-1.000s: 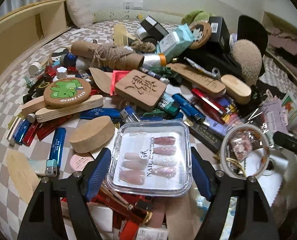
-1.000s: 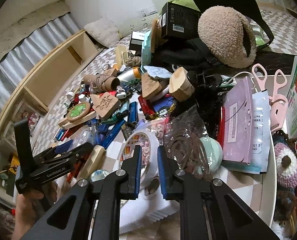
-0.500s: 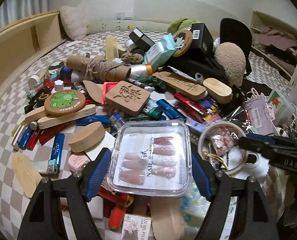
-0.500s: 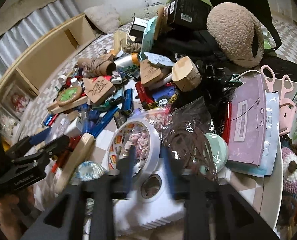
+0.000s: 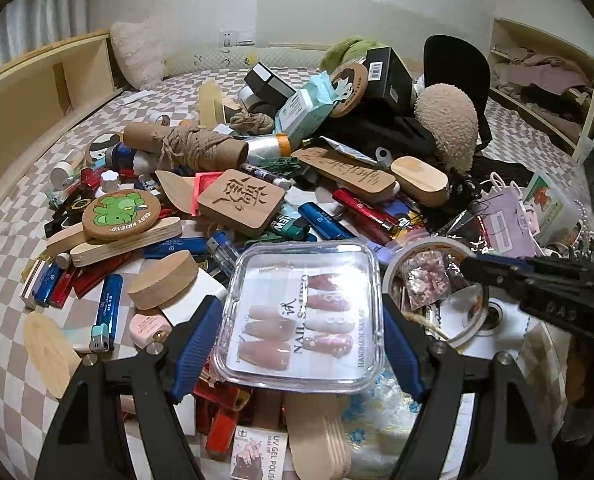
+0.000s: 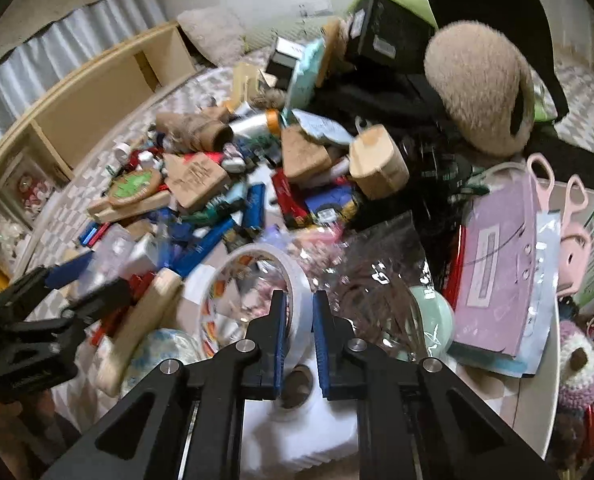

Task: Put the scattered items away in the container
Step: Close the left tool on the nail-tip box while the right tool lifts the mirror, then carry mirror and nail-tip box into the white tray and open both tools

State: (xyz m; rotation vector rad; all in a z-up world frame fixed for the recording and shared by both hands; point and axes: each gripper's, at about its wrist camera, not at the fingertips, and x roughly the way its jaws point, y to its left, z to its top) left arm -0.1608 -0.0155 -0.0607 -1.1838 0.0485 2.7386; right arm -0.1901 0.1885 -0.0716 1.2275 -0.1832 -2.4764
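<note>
A bed [image 5: 1, 264] with a grey-and-white checked cover carries a deep heap of small things, with a wooden headboard shelf [image 5: 29, 92] along its far-left edge and a white pillow [image 5: 137, 56] at the far corner. The left gripper [image 5: 303, 332] holds a clear plastic box of press-on nails [image 5: 301, 320], its blue-padded fingers [image 5: 195, 350] clamped on the box's two sides, just above the clutter at the near edge of the bed. Just right of the box lies a roll of clear tape [image 5: 433, 284] on a white pad. The right gripper [image 6: 299, 320] has its fingers [image 6: 277, 320] drawn close together on the wall of that tape roll [image 6: 257, 300], one finger inside the ring and one outside; whether they press it firmly I cannot tell, as the view is blurred. Further into the heap sit a carved wooden block [image 5: 241, 202], a round wooden coaster with a green elephant [image 5: 121, 214], a cardboard tube wound with twine [image 5: 185, 148], several blue and red lighters [image 5: 107, 312] and a fuzzy beige earmuff [image 5: 447, 124]. Pink scissors [image 6: 569, 216] lie beside a lilac packet [image 6: 497, 264] towards the right edge. No container for the items can be made out with certainty.
</note>
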